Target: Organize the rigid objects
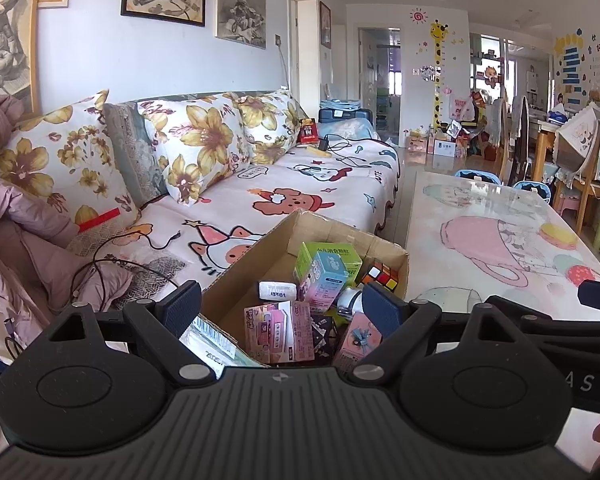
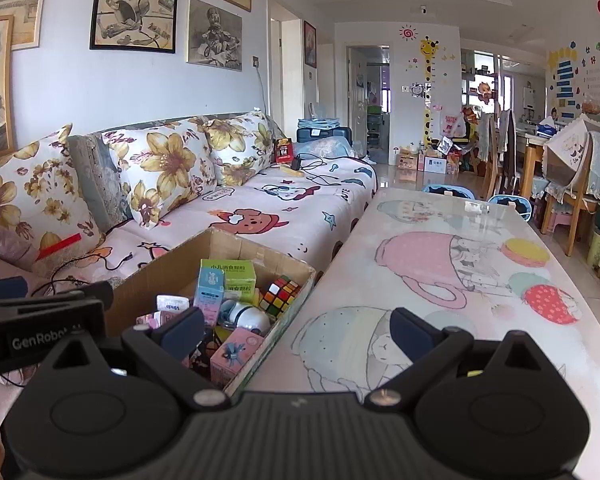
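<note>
Hovering spread, holding nothing: left claw (image 1: 281, 304) over cardboard box (image 1: 384, 242); right claw (image 2: 298, 330) beside box's table-side edge.

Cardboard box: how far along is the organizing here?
The cardboard box already holds a Rubik's cube, a green box and pink cartons. The left gripper and right gripper are open, holding nothing. The table shows no loose items.

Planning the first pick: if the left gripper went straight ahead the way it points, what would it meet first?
Probably the clutter in the cardboard box: the open left gripper frames the pink carton nearest. Depth is unclear.
</note>
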### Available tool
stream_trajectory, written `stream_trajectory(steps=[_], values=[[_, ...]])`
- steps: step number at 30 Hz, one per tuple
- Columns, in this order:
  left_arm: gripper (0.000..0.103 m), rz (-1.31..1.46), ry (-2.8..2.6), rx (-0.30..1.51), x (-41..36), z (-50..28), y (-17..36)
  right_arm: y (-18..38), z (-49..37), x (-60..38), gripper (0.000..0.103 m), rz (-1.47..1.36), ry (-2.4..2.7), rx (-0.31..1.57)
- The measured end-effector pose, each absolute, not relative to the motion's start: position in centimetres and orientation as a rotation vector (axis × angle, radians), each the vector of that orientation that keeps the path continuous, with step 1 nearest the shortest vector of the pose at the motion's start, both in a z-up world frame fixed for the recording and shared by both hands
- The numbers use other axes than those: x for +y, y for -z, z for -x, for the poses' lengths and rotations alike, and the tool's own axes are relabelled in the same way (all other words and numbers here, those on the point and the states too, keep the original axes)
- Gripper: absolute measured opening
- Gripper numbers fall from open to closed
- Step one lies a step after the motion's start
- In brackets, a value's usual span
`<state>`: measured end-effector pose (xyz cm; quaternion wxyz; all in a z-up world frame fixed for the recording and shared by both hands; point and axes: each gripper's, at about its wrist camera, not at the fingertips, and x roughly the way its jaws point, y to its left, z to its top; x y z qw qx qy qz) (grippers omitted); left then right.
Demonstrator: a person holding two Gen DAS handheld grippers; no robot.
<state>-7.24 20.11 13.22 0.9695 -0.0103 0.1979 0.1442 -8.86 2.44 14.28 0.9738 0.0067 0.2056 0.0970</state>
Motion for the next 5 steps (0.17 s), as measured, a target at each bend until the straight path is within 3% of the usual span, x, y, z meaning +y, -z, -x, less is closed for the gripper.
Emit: stream_trajectory(steps=[5], values=[[0.103, 0.009, -0.288, 0.435, 19.76, 6.23, -12.48, -13.12, 7.96, 2.00, 0.099, -0.021, -0.196, 0.434]])
